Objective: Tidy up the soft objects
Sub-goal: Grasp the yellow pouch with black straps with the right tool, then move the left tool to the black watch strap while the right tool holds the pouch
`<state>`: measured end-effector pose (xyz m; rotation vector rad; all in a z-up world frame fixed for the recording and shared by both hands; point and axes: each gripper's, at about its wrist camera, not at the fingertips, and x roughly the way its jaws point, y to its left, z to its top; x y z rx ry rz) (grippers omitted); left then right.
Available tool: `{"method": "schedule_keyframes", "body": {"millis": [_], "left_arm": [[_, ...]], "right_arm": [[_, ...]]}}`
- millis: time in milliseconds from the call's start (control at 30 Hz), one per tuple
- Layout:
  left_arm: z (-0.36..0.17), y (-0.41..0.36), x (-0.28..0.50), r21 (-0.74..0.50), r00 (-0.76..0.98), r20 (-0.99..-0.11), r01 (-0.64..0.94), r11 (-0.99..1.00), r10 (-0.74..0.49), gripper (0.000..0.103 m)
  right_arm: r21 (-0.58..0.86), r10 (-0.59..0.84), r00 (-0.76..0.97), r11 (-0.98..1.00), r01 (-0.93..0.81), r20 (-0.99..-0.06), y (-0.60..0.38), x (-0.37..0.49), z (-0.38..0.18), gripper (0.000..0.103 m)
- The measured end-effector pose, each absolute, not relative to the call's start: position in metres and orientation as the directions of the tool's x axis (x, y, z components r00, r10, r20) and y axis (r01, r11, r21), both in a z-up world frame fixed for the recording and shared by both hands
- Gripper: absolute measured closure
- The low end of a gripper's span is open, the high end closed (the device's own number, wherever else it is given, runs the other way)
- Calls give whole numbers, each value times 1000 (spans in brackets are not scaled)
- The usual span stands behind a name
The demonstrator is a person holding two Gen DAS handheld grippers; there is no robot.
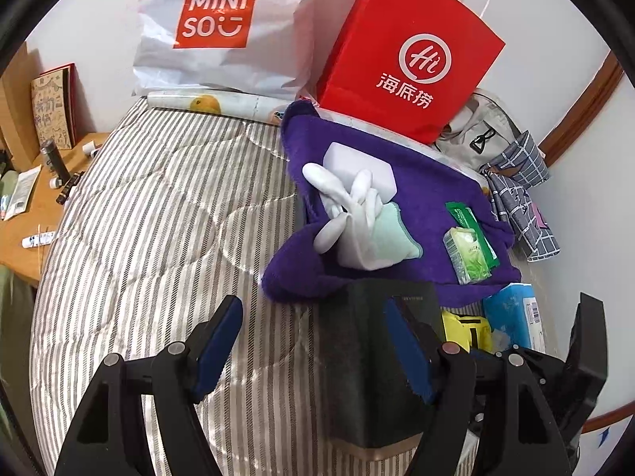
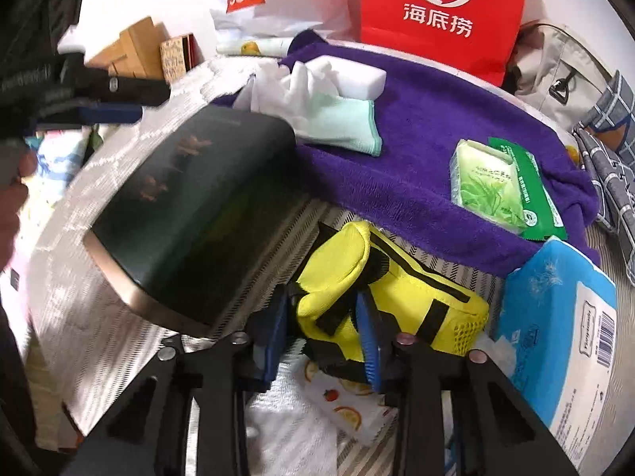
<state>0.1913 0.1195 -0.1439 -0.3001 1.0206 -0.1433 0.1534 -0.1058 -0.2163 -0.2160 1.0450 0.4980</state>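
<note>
The yellow pouch [image 2: 381,297] is clamped at its near end between the pads of the right tongs [image 2: 323,333], its long axis running away to the right of them, while the left tongs [image 1: 313,349] are held apart over the dark box [image 1: 381,357], farther from it.

Both cameras ride on the handheld grippers and tilt steeply down at the bed [image 1: 158,206]. The left one hangs further back and higher; the right sits close over the clutter. Both take in the purple towel [image 1: 428,198], dark box [image 2: 198,206] and red bag [image 1: 408,47].
</note>
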Motion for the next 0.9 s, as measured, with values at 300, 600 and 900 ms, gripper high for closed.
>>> {"method": "schedule_keyframes", "body": {"millis": [300,600,900], "left_arm": [[-134,119,166,-315,536,-805,-22,949,-255,31],[-122,117,130,-308,560,-793,-26,951,-241,31],[-123,103,85,-308,566,-791,-40,951,-233,31]], "right_arm": [[219,416,454,878,-425,-788,-135,144,-168,79],[207,448,502,861,-464,-740,-138,89,-127,79],[189,451,488,849,-494,-747,-141,17,-130,79]]}}
